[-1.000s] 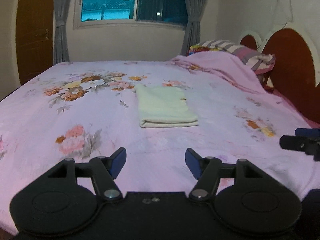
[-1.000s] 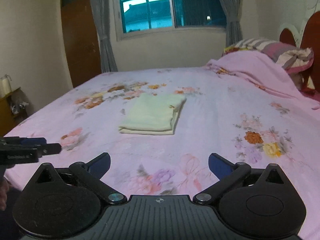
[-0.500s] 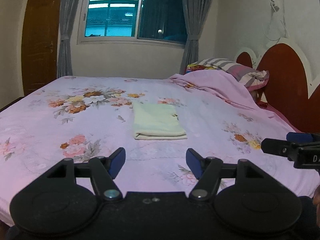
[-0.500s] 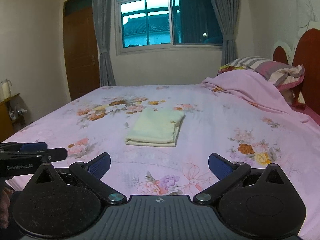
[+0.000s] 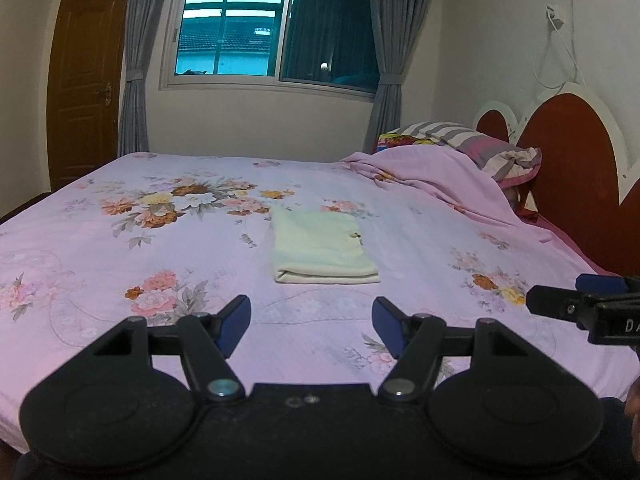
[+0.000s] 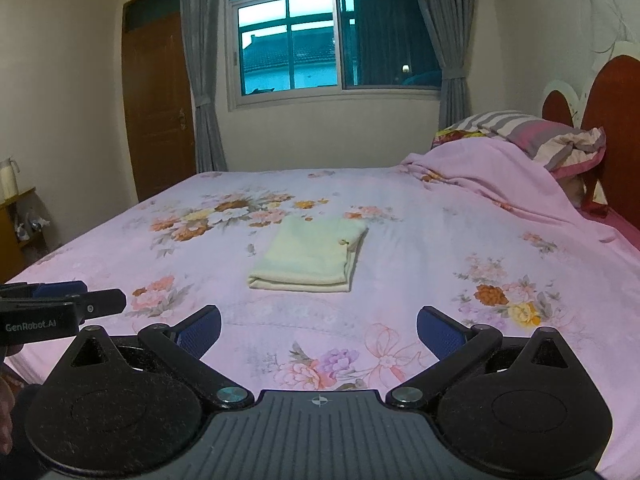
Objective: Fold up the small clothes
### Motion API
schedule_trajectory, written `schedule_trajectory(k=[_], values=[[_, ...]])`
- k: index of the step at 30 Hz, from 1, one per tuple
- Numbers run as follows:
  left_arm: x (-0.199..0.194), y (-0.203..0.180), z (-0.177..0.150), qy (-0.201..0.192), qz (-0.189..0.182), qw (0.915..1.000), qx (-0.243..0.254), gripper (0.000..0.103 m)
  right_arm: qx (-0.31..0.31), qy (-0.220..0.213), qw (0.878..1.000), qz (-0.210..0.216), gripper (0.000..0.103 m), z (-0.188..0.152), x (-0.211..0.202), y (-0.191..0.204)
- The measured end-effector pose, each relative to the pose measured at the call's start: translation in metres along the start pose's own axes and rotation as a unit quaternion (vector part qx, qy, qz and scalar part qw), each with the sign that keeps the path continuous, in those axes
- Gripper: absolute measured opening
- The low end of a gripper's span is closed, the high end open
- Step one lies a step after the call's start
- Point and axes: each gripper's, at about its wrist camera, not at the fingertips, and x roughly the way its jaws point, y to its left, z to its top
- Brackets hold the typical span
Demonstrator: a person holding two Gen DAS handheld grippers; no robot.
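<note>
Closest to me, my left claw hangs over the near edge of the bed with its blue pads spread wide and nothing but sheet between them. My right claw sits just beside it on the right, its jaws also wide apart and empty; I can see its tip poking in at the right edge of the left wrist view, and the left claw's tip shows at the left edge of the right wrist view. Neither claw touches any cloth. Under both lies the bed, covered in a pale pink sheet printed with flower clusters. A little farther on, near the middle of the bed and well apart from both claws, rests the folded cloth, a pale yellow-green piece lying flat in a neat rectangle, its rounded fold toward me and its open layered edges along the right side. Beyond it to the right, a pink quilt is bunched up against a striped pillow, which leans on the red-brown headboard at the far right. On the far wall I see a window flanked by grey curtains, and a brown wooden door at the far left.
</note>
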Motion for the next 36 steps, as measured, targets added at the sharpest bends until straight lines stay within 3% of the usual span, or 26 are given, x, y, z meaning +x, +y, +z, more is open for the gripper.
schedule_trajectory(k=[36], values=[[0.0010, -0.0086, -0.0008, -0.005, -0.002, 0.9999, 0.012, 0.067, -0.009, -0.009, 1.000, -0.001, 0.103, 0.0069, -0.0009, -0.0029]])
